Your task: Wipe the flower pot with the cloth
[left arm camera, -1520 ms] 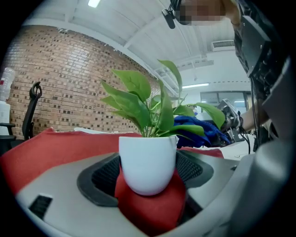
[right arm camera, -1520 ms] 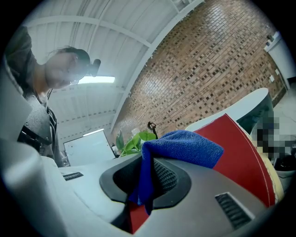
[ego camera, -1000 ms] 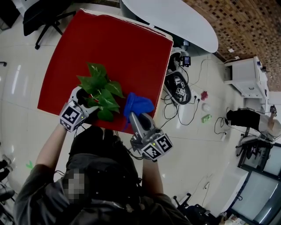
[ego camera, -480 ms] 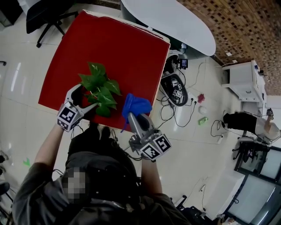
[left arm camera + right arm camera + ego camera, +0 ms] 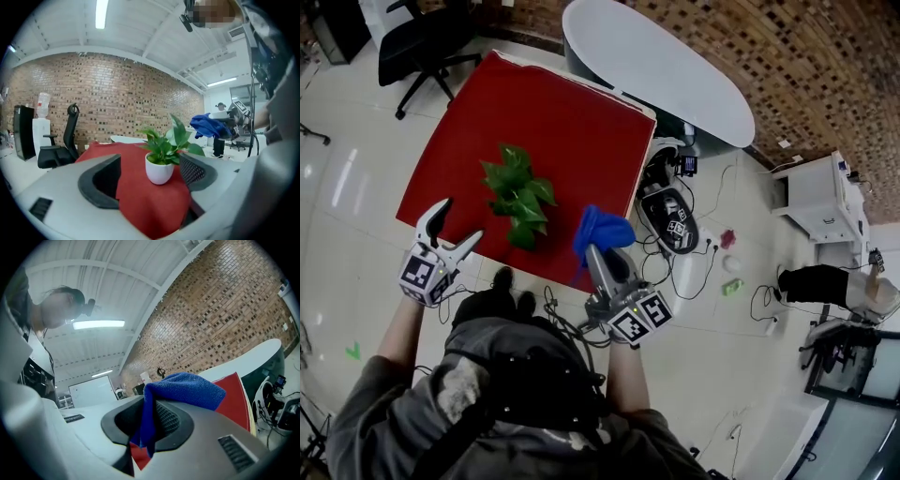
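Observation:
A small white flower pot with a leafy green plant stands near the front edge of the red table. My left gripper hangs open off the table's front left, apart from the pot, which shows between its jaws at a distance in the left gripper view. The right gripper is shut on a blue cloth, held in the air to the right of the plant near the table's front right corner. In the right gripper view the blue cloth drapes over the jaws.
A black office chair stands at the back left. A white oval table lies behind the red one. Cables, a dark round device and small items lie on the floor to the right, with a white cabinet beyond them.
My left gripper has let go of the pot and drawn back to the left, off the table's edge. The right gripper with the cloth has stayed about where it was.

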### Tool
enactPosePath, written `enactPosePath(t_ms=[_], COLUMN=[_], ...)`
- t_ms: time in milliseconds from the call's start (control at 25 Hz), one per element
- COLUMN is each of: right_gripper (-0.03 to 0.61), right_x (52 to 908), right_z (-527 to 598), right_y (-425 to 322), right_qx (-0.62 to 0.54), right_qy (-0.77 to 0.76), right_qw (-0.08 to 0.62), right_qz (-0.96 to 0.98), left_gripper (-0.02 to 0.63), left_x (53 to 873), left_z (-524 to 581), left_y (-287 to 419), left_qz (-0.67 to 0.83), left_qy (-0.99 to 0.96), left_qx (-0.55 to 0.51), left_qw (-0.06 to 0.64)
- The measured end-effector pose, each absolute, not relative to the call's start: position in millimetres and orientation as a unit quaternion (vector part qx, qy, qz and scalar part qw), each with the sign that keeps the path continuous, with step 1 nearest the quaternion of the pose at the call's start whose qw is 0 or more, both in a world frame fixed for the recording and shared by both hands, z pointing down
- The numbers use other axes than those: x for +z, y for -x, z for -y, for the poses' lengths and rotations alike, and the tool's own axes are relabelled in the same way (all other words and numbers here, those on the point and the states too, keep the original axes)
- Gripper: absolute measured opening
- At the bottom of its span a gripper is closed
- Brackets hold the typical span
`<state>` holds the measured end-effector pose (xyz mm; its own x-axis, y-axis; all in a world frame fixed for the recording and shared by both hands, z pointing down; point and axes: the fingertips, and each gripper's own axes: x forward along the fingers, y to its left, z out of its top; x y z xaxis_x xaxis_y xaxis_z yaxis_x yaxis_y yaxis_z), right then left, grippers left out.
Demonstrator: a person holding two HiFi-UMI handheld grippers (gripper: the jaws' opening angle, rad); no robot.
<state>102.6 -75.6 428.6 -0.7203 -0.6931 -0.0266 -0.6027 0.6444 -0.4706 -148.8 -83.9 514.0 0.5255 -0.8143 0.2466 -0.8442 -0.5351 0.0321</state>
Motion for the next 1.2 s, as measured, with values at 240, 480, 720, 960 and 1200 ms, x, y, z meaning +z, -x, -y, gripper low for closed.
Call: enactPosePath(t_ms=[240, 480, 720, 960, 1200], right_gripper=[0.052, 0.052, 0.052, 0.052, 0.052], right_x=[389.5, 347.8, 329.0, 310.0, 293.0], right_z=[54.9, 37.2, 6.9, -35.9, -86.4], right_y=[-115.1, -125.6, -115.3, -75.9, -13.5], right_qx=[-0.199, -0.174, -0.146, -0.133, -0.141], right_qy=[0.344, 0.341, 0.358, 0.372, 0.362], right_qw=[0.116, 0.150, 0.138, 0.149, 0.137], right_qz=[-0.910, -0.912, -0.912, -0.907, -0.911], left_gripper=[0.289, 0.126, 0.023, 0.023, 0.023], left_x=[392.1, 319.6, 296.4, 287.8, 267.1], left_z=[53.9, 36.1, 11.6, -34.1, -88.0], left_y=[125.7, 98.6, 99.5, 130.6, 165.3], left_qz=[0.501, 0.489, 0.468, 0.447, 0.425], left_qy=[-0.865, -0.872, -0.883, -0.893, -0.904], left_qx=[0.018, -0.016, -0.039, -0.052, -0.044], left_qw=[0.011, -0.016, -0.008, -0.002, 0.009])
